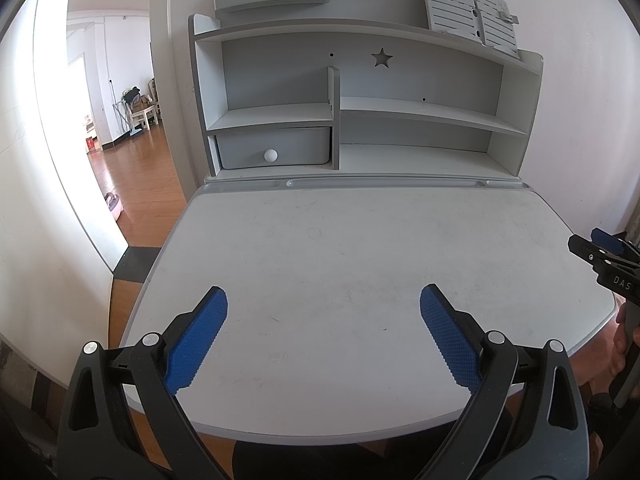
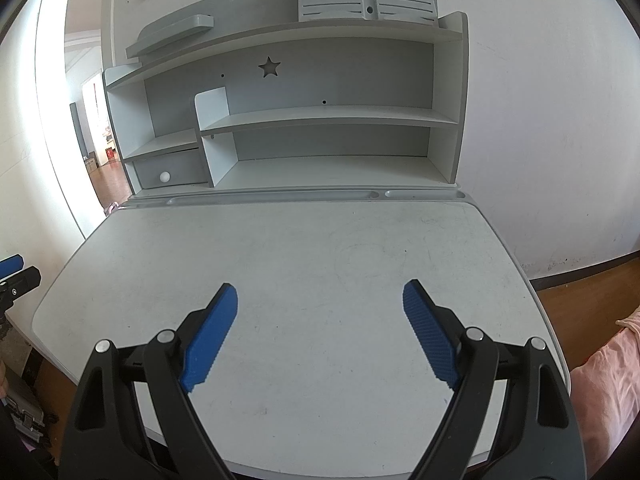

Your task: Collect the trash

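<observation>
No trash shows on the white desk top (image 1: pixel 340 248) in either view. My left gripper (image 1: pixel 323 300) hangs over the near edge of the desk, its blue pads spread wide with nothing between them. My right gripper (image 2: pixel 320 294) is likewise open and empty above the desk's near half (image 2: pixel 320 248). The right gripper's tip (image 1: pixel 600 246) pokes in at the right edge of the left wrist view. One blue finger of the left gripper (image 2: pixel 10 266) peeks in at the left edge of the right wrist view.
A grey-white shelf unit (image 1: pixel 360 80) stands at the desk's back, with a small drawer (image 1: pixel 274 154) and a slatted book stand (image 1: pixel 472 12) on top. A pen groove (image 1: pixel 380 183) runs along the back edge. Wooden floor (image 1: pixel 136 184) left, pink fabric (image 2: pixel 604 380) right.
</observation>
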A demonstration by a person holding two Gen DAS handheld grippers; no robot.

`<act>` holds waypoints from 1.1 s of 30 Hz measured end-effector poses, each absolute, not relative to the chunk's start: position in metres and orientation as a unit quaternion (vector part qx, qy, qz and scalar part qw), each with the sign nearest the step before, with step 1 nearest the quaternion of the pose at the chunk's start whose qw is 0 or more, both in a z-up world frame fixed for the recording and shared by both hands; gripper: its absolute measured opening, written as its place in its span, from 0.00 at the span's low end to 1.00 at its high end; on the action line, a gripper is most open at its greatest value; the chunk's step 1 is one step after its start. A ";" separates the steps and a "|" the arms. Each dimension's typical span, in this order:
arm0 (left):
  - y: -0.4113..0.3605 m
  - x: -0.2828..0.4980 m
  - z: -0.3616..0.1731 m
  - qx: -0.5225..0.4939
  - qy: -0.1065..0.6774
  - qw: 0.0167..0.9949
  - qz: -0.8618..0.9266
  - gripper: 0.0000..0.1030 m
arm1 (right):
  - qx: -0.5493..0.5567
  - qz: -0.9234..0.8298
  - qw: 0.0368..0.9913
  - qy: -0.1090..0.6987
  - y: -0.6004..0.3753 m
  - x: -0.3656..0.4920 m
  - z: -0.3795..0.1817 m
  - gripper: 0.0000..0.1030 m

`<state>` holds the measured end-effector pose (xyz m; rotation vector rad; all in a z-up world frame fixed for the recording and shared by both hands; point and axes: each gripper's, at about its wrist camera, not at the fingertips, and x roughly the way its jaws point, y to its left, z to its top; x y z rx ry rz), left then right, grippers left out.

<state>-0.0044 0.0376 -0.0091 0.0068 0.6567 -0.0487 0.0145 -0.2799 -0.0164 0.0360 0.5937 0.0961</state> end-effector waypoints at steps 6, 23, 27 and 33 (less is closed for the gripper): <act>0.038 -0.004 -0.010 0.004 0.323 0.946 -0.024 0.91 | 0.017 0.048 0.955 0.292 -0.280 0.015 -0.016 0.79; 0.039 -0.006 -0.011 0.003 0.325 0.945 -0.023 0.91 | 0.017 0.048 0.955 0.292 -0.280 0.014 -0.017 0.79; 0.039 -0.009 -0.013 0.003 0.326 0.945 -0.022 0.91 | 0.017 0.048 0.955 0.292 -0.280 0.014 -0.017 0.79; 0.041 -0.012 -0.016 0.003 0.329 0.944 -0.022 0.91 | 0.017 0.048 0.955 0.293 -0.280 0.015 -0.017 0.79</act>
